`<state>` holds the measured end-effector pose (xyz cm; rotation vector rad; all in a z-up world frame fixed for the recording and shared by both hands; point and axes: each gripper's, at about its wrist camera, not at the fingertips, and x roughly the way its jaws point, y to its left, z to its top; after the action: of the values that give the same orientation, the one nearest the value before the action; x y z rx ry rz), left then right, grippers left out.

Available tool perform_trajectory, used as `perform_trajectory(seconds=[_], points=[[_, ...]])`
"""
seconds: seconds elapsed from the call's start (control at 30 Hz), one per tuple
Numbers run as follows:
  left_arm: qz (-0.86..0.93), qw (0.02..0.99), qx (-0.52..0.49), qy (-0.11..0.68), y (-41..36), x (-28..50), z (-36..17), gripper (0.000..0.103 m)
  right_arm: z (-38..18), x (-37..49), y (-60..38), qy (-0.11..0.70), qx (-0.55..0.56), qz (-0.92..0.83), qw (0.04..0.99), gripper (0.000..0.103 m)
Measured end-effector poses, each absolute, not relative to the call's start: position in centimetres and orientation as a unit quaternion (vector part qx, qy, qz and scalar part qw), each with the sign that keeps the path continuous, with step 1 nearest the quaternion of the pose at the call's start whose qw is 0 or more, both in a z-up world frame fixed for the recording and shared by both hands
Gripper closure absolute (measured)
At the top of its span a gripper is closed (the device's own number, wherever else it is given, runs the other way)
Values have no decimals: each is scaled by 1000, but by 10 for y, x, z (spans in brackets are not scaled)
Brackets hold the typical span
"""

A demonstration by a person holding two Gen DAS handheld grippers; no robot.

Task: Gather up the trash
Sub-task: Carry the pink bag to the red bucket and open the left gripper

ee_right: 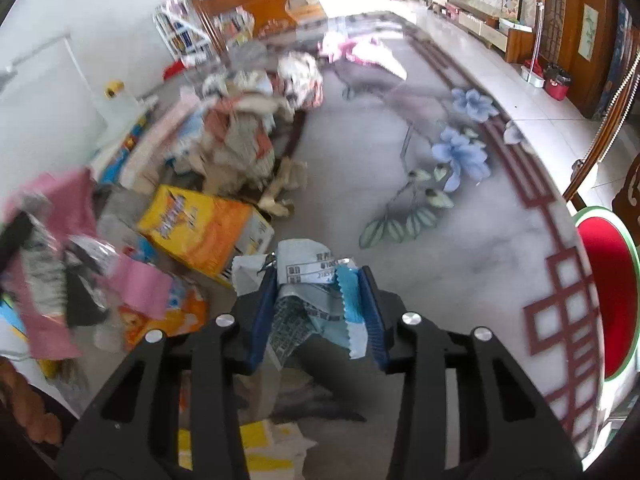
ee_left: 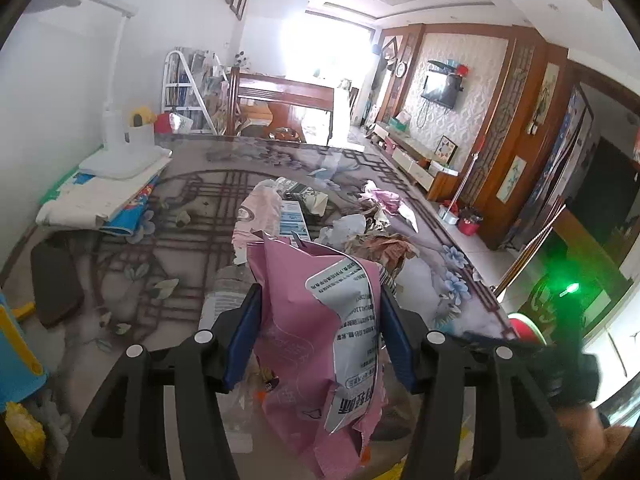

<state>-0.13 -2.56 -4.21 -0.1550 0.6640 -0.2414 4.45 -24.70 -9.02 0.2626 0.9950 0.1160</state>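
Note:
My left gripper (ee_left: 318, 300) is shut on a crumpled pink snack bag (ee_left: 320, 320) with a white printed label, held above the table. The same pink bag shows blurred at the left of the right wrist view (ee_right: 52, 240). My right gripper (ee_right: 318, 284) is shut on a blue and white torn wrapper (ee_right: 320, 300), held above the table. A pile of crumpled paper and wrappers (ee_left: 360, 232) lies on the table ahead; in the right wrist view the paper pile (ee_right: 244, 136) sits at upper left, with an orange box (ee_right: 204, 232) lying beside it.
The table (ee_right: 440, 248) has a floral glass top. A white desk lamp (ee_left: 120, 136) stands on papers at far left. A clear plastic bottle (ee_left: 228, 296) lies under my left gripper. A red stool (ee_right: 612, 292) stands at the table's right edge.

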Motion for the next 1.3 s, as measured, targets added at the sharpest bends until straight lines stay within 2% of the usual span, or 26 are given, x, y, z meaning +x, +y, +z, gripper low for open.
perform_trajectory(seconds=[0.27, 0.43, 0.8, 1.03, 1.13, 1.17, 1.23, 1.3], points=[[-169, 931, -52, 320, -67, -16, -20, 49, -14, 10, -291, 405, 145, 75, 900, 63], [-257, 907, -33, 331, -145, -14, -17, 49, 12, -34, -363, 368, 129, -8, 921, 63], [-431, 823, 11, 370, -343, 7, -41, 49, -58, -102, -539, 356, 274, -192, 873, 63], [-447, 789, 32, 420, -410, 32, -85, 49, -94, -109, -584, 354, 309, -216, 856, 61], [-451, 785, 54, 422, -423, 32, -93, 38, -101, -106, -594, 349, 314, -217, 856, 53], [-451, 787, 58, 416, -425, 30, -93, 34, -102, -105, -596, 348, 314, -216, 856, 44], [-450, 792, 64, 408, -426, 28, -93, 24, -102, -103, -597, 349, 311, -220, 856, 38], [-450, 795, 61, 402, -424, 26, -89, 17, -102, -100, -597, 350, 311, -221, 856, 36]])
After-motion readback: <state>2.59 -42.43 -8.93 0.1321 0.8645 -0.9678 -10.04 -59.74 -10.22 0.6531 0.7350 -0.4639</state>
